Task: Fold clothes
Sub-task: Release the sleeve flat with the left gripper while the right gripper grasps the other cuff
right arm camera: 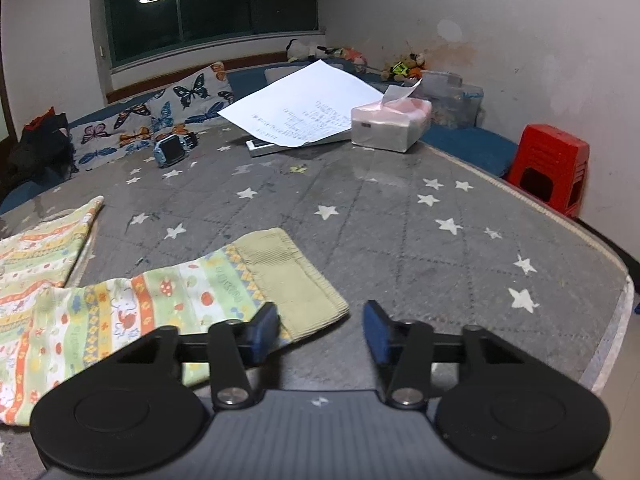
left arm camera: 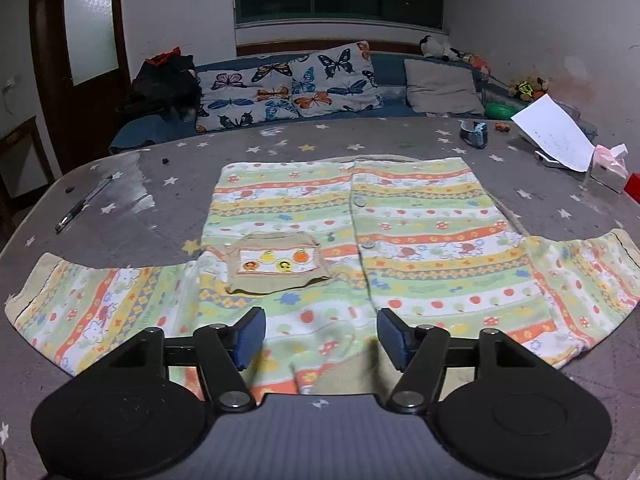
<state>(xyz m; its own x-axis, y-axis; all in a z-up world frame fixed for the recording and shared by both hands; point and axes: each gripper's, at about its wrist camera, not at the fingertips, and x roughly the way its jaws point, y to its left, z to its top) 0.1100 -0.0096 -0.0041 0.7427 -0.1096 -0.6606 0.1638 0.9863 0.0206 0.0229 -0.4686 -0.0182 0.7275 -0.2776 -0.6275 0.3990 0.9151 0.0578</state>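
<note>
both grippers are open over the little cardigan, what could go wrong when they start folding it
1. The right gripper hangs at the sleeve cuff with only one finger over the fabric; closing there might miss the cuff or catch only its corner.
2. The left gripper is over the collar end of the cardigan; a pinch might take only one layer and open the buttoned front.
3. The pen lies near the other sleeve and could get dragged along.

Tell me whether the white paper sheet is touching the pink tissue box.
Cannot tell. In the right wrist view the white paper sheet reaches the tissue box, but overlap may be only apparent.
</note>
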